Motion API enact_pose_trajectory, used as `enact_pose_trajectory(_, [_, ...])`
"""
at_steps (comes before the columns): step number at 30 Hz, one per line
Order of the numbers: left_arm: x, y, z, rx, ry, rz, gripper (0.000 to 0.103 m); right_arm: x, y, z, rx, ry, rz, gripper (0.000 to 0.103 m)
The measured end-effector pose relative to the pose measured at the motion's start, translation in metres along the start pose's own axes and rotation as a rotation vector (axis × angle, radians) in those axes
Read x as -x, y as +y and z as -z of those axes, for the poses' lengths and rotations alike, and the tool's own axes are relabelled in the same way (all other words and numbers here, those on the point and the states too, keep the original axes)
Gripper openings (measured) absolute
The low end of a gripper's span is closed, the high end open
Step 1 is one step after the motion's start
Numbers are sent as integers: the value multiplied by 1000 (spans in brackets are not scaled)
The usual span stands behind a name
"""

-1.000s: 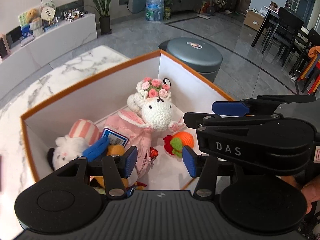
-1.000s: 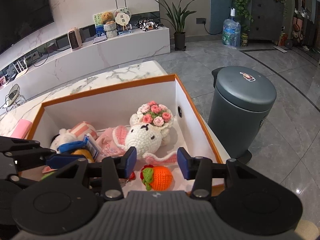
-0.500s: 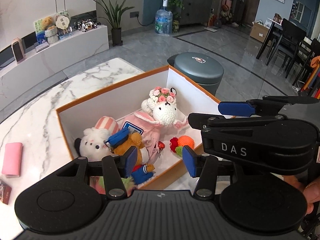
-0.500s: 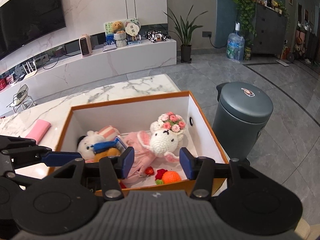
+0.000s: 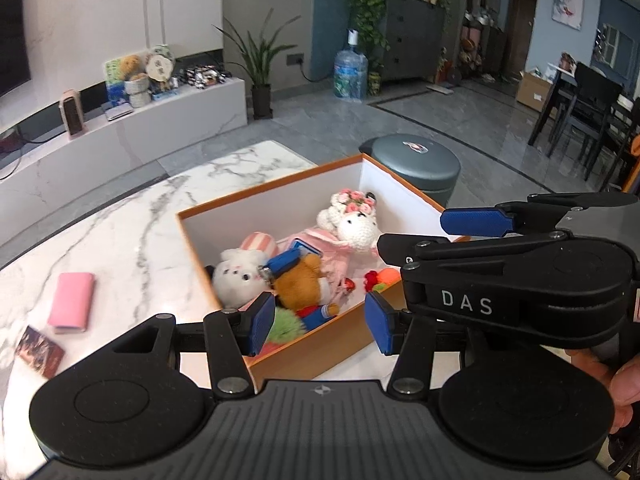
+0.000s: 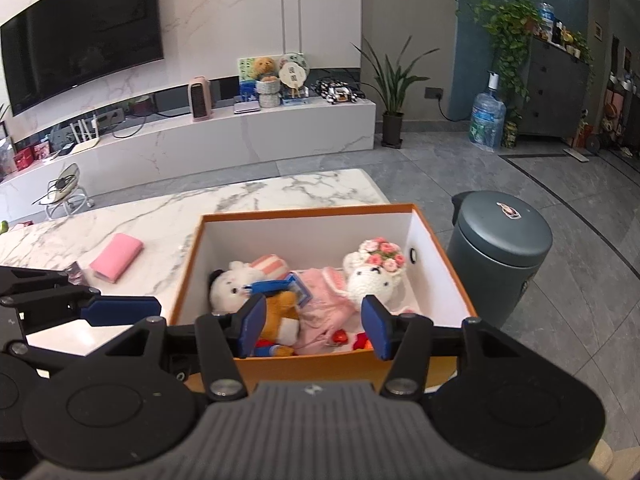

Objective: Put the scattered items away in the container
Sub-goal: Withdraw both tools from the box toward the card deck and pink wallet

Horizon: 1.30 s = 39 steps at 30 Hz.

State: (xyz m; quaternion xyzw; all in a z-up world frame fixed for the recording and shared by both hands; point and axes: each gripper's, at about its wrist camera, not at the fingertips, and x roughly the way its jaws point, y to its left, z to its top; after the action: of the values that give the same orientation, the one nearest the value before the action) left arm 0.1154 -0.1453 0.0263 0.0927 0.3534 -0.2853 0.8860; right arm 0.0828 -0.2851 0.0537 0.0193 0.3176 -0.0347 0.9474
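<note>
Both claws are empty right now, hanging above the near edge of the box (image 6: pixel 320 364). The left claw (image 5: pixel 318 322) has its jaws parted with nothing between them, and the right claw (image 6: pixel 314 328) has its jaws opening, also with nothing in them. The soft toys (image 6: pixel 280 300) are piled inside the box already. What's left, I'd say, is the pink pouch (image 6: pixel 117 257) on the marble table (image 6: pixel 248 204), off to the left of the box, plus a small dark packet (image 5: pixel 39 352) just nearer than the pouch. Best bet: send the left claw, come down over the pouch's narrow side, squeeze gently.
</note>
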Motion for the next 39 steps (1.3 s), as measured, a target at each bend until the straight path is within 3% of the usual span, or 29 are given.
enact_pose_trajectory(15, [61, 81, 45, 183, -87, -152, 60, 9, 91, -6, 132, -33, -79, 68])
enact_pose_trajectory(24, [85, 147, 67, 369, -126, -287, 60, -11, 156, -1, 243, 27, -127, 71])
enact_pose_trajectory(32, [88, 201, 93, 491, -95, -349, 64, -37, 202, 3, 316, 81, -171, 72])
enact_pose_trajectory(39, [75, 228, 104, 512, -52, -401, 64, -66, 230, 1, 334, 107, -180, 72])
